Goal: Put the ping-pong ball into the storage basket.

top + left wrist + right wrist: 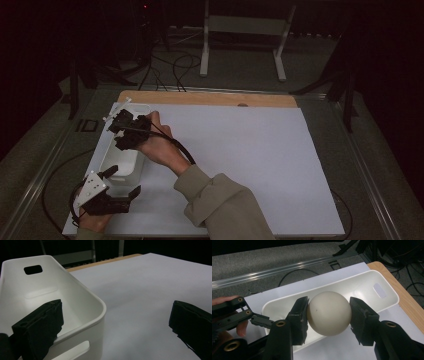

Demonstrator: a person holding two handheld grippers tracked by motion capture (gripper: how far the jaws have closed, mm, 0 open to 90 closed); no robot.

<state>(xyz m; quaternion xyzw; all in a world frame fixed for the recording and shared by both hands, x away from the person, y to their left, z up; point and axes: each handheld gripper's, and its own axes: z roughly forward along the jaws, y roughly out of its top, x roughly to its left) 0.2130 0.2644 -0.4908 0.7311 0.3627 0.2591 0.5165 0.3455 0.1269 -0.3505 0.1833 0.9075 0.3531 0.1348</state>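
Right gripper view: our right gripper point(329, 315) clamps the white ball point(329, 313) above the white bin point(387, 288). Our left gripper point(115, 325) gapes wide astride its near rim; open counter point(240, 150) beside.

In the high view the right gripper point(116, 131) hides the ball; the bin's point(82, 293) near end is cut off.

White sheet point(240, 160) covers tabletop; wooden edge point(210, 98) exposed along far side. White frame stand point(245, 30) on grey floor point(240, 70) beyond. Black cables point(172, 67) near it.
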